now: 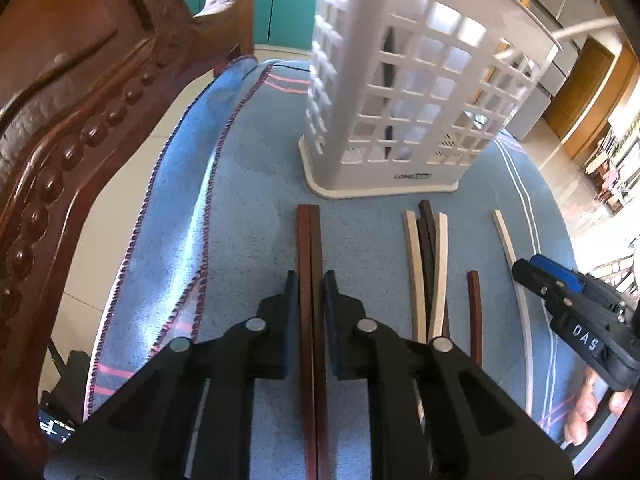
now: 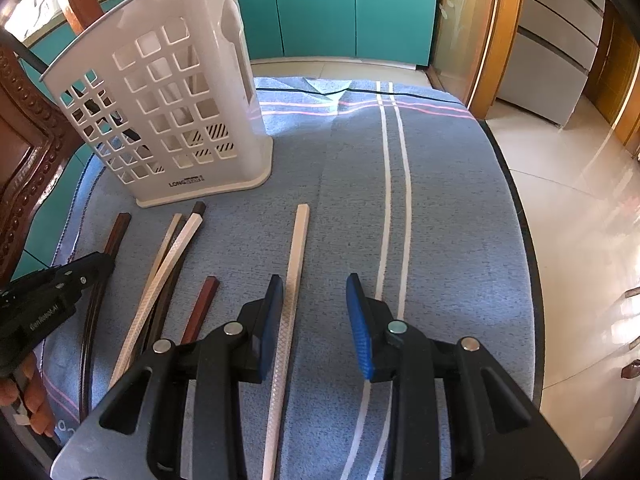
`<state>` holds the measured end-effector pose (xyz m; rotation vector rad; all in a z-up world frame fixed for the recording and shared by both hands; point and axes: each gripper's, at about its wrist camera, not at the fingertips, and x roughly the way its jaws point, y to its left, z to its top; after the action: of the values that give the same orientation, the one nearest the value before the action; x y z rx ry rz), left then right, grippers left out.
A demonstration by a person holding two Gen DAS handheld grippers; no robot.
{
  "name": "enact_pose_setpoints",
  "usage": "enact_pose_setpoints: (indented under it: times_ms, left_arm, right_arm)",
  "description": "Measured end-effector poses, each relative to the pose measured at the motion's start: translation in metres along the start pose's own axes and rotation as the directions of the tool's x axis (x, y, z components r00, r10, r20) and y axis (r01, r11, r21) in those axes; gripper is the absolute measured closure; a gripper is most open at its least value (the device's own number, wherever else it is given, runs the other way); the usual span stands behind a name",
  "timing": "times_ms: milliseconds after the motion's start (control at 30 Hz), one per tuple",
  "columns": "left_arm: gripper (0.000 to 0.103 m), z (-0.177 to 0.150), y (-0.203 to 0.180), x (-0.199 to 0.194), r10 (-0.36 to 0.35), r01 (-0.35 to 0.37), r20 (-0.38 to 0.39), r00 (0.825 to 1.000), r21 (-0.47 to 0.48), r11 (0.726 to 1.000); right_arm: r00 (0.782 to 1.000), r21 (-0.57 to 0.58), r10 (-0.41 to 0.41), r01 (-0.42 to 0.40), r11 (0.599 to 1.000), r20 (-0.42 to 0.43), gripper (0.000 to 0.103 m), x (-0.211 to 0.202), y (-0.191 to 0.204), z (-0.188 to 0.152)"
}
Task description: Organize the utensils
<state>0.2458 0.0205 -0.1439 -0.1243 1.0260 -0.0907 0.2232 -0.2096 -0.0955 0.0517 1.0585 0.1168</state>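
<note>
A pair of reddish-brown chopsticks [image 1: 310,232] lies on the blue cloth, and my left gripper [image 1: 311,276] is shut on it, pads pressed to both sides. A white slotted utensil holder [image 1: 400,100] stands just beyond, with something dark inside. To the right lie two white chopsticks [image 1: 416,264] crossed over a dark one [image 1: 427,220], then a single brown chopstick [image 1: 475,312]. In the right wrist view my right gripper [image 2: 314,280] is open low over the cloth. A white chopstick [image 2: 298,248] lies between its jaws, close beside the left pad [image 2: 272,320], not gripped. The left gripper [image 2: 100,260] shows at that view's left edge.
The blue cloth [image 2: 440,200] with white and pink stripes covers a round table. A carved wooden chair [image 1: 60,120] stands close on the left. Teal cabinets [image 2: 340,8] and tiled floor [image 2: 580,220] lie beyond the table's edge. A hand [image 1: 588,412] holds the right gripper.
</note>
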Motion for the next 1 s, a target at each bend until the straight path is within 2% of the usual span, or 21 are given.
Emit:
enact_pose_setpoints:
  times_ms: [100,267,300,333,367,433,500,700,767,933,1000]
  left_arm:
    - [0.090,-0.004,-0.004,-0.008,-0.039,0.039,0.013,0.999,-0.003,0.999]
    - [0.090,-0.006,-0.008,-0.040,-0.121,0.120,0.077,0.990,0.015,0.993]
    - [0.086,-0.006,-0.007,-0.044,-0.124,0.123,0.089,0.988,0.014,0.992]
    - [0.080,-0.005,-0.005,-0.046,-0.109,0.108,0.098,0.989,0.013,0.994]
    - [0.079,-0.005,-0.003,-0.045,-0.092,0.091,0.099,0.991,0.011,0.996]
    - [0.079,-0.004,0.003,-0.038,-0.052,0.053,0.081,0.995,-0.006,0.999]
    - [0.079,-0.003,0.009,-0.031,-0.046,0.048,0.061,0.997,-0.019,0.999]
    - [0.079,-0.002,0.003,-0.012,0.024,-0.024,0.005,1.000,0.010,1.000]
    - [0.079,0.000,0.001,-0.002,0.052,-0.052,-0.018,0.998,0.019,0.998]
    - [0.079,0.002,-0.014,0.005,0.145,-0.145,0.000,0.989,0.078,0.986]
    - [0.082,0.003,-0.023,0.007,0.153,-0.152,-0.001,0.988,0.087,0.985]
  right_arm:
    - [1.000,0.000,0.001,-0.001,1.000,-0.002,0.070,-0.001,-0.001,0.000]
    - [1.000,0.002,0.005,-0.005,1.000,0.005,0.070,-0.005,-0.003,0.000]
    - [1.000,0.002,0.005,-0.005,1.000,0.005,0.070,-0.005,-0.003,0.000]
    - [1.000,0.001,0.004,-0.004,1.000,0.004,0.070,-0.005,-0.003,0.000]
    - [1.000,0.000,0.004,-0.004,1.000,0.003,0.070,-0.004,-0.002,0.000]
    - [1.000,-0.004,0.003,-0.003,1.000,0.000,0.070,-0.002,0.000,0.000]
    - [1.000,-0.007,0.004,-0.004,1.000,-0.001,0.070,-0.001,0.001,0.000]
    - [1.000,-0.018,-0.004,0.004,1.000,-0.009,0.070,0.005,0.009,0.000]
    - [1.000,-0.032,-0.025,0.025,0.999,-0.011,0.070,0.008,0.013,0.001]
    - [0.995,-0.090,-0.103,0.102,0.991,-0.001,0.070,0.013,0.027,0.001]
    - [0.994,-0.096,-0.112,0.111,0.989,0.001,0.071,0.014,0.030,0.001]
